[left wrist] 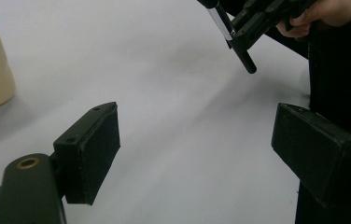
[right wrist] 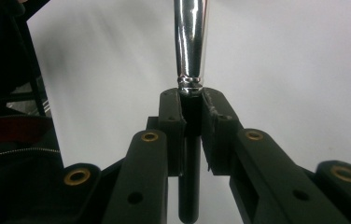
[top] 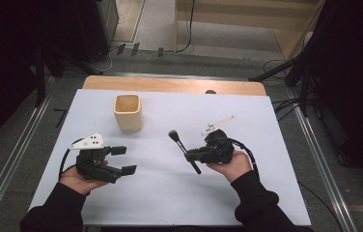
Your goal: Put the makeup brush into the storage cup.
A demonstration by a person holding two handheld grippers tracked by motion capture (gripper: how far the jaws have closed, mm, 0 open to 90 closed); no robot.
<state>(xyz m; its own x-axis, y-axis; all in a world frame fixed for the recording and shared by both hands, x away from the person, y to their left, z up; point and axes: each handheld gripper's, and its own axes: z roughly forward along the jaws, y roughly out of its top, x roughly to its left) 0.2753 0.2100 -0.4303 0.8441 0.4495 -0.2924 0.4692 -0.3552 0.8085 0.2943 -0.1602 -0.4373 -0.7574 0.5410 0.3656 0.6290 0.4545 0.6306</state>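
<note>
Nearest the lens in the right gripper view, the right gripper (right wrist: 191,114) is clamping its two black pads on a slim makeup brush with a black handle and a shiny chrome ferrule (right wrist: 190,42), the bite sitting just below the ferrule seam while the handle's butt end is hanging down between the linkage arms. In the high view the same brush (top: 183,150) is riding in the air over the white table sheet (top: 247,203), tilted, dark bristle head up and toward the far left, butt end down toward the person. The left gripper (top: 122,159) is resting low near the left side of the sheet, its jaws standing wide apart with nothing between them; its pads (left wrist: 94,149) are looking across bare sheet. A beige, square-sided wooden cup (top: 128,112) is standing upright, well apart from the brush, and looks the likely place for it. Judging by build, the brush is handling as light and stiff; the polished ferrule is probably slippery, and the bristles soft and easily splayed. The matte handle is offering the better hold, near mid-length so it is not swinging in the grip.
</note>
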